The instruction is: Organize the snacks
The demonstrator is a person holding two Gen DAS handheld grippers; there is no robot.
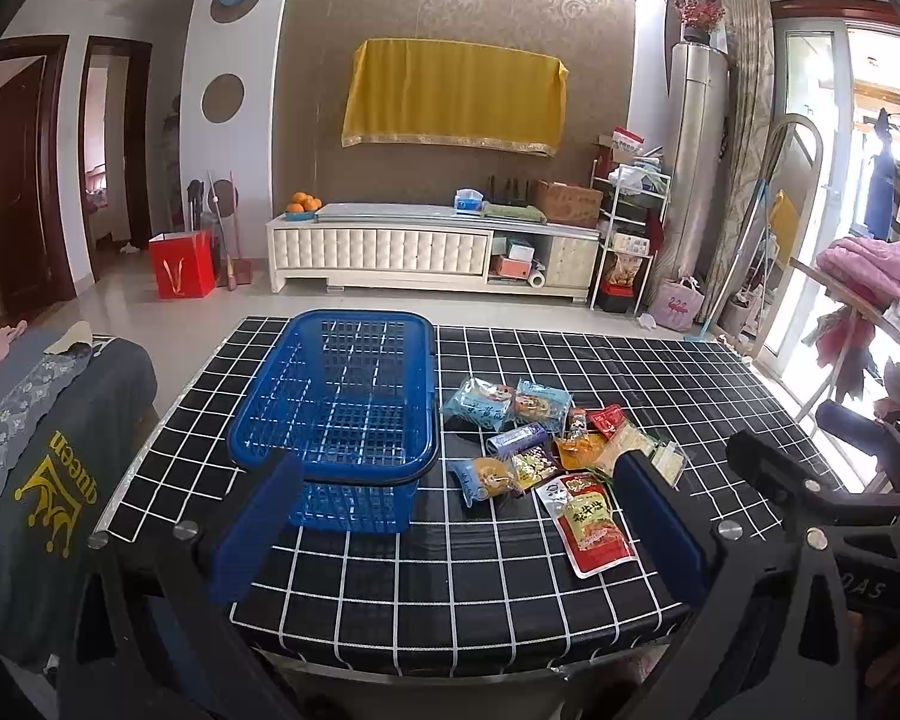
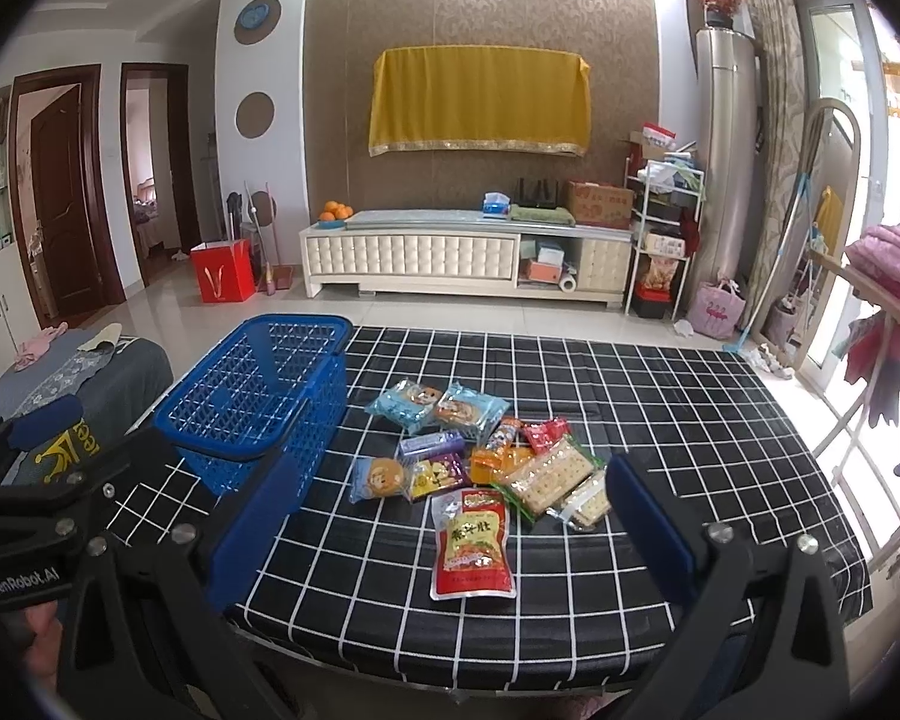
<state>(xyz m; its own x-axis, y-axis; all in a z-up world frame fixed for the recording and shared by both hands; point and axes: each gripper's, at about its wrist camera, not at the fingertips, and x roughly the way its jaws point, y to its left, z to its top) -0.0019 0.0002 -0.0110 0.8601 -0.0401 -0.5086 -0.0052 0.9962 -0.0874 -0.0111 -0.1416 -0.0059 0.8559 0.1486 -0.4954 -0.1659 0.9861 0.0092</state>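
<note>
Blue plastic lattice basket (image 1: 336,414) upright at left of black white-grid clothed surface (image 1: 630,372), nothing visible inside. Snack packets heaped just right of basket. Two light-blue cake packets (image 2: 438,405) at far side; red-and-yellow pouch (image 2: 473,543) nearest camera; clear cracker packs (image 2: 555,477) at right. Left gripper (image 1: 459,531): blue-padded fingers (image 1: 258,525) spread wide, holding nothing, above near edge. Right gripper (image 2: 447,531): fingers (image 2: 648,525) likewise wide apart, nothing held.

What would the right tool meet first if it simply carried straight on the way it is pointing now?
Probably the red snack pouch: it lies nearest, centred between the open right tool's fingers, flat on the checked tablecloth. Depth is unclear, so the tool might instead pass above it.
</note>
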